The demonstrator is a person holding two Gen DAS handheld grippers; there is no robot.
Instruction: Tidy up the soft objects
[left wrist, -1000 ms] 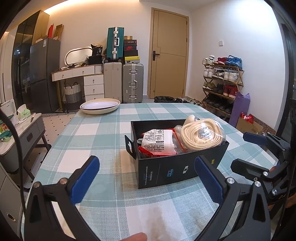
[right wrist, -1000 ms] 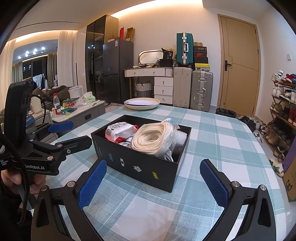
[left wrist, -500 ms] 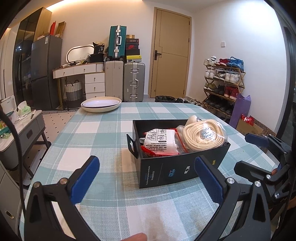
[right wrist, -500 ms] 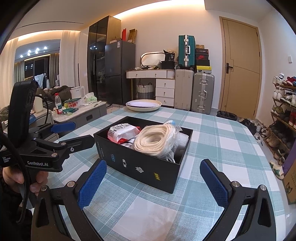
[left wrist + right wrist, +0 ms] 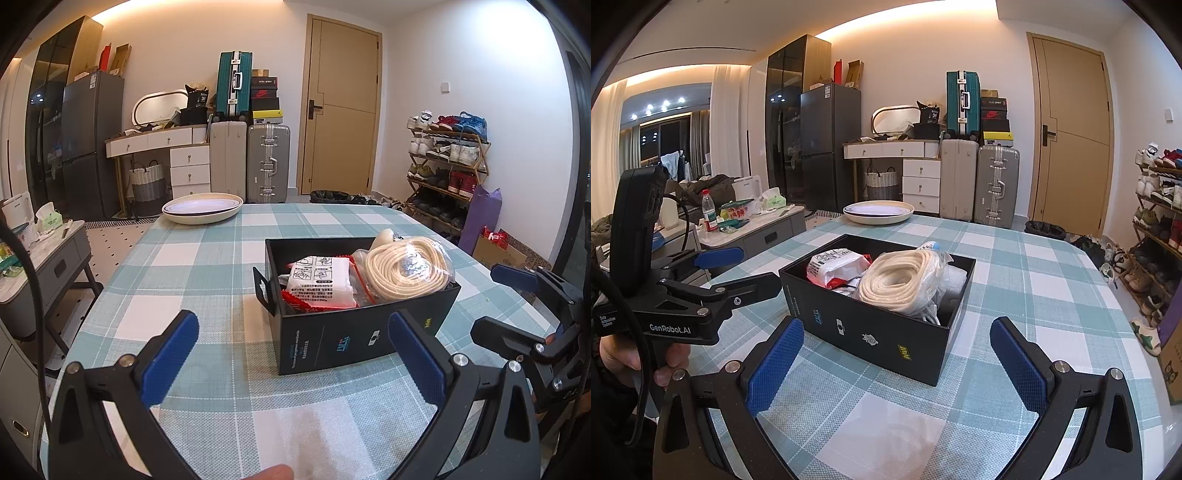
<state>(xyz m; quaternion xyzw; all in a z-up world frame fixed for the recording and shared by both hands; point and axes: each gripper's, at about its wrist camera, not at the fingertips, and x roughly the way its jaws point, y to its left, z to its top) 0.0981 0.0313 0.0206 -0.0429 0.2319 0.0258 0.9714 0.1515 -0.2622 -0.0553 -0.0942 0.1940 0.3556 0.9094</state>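
Note:
A black open box [image 5: 343, 339] [image 5: 871, 332] stands on the checked tablecloth. In it lie a bagged coil of cream rope [image 5: 406, 269] [image 5: 901, 280] and a white and red packet [image 5: 319, 282] [image 5: 834, 266]. My left gripper [image 5: 291, 354] is open and empty, a little short of the box's near side. My right gripper [image 5: 897, 362] is open and empty, short of the box's near corner. Each gripper shows in the other's view: the right one [image 5: 506, 299] at the right edge, the left one [image 5: 738, 269] at the left.
A cream plate [image 5: 202, 208] [image 5: 878, 212] sits at the table's far end. Suitcases [image 5: 267, 162] and a drawer unit stand by the back wall. A shoe rack [image 5: 447, 166] is at the right, a side table [image 5: 753, 225] with clutter at the left.
Both grippers have risen slightly and tilted, so the box sits a little lower and farther in both views. Both stay open and empty.

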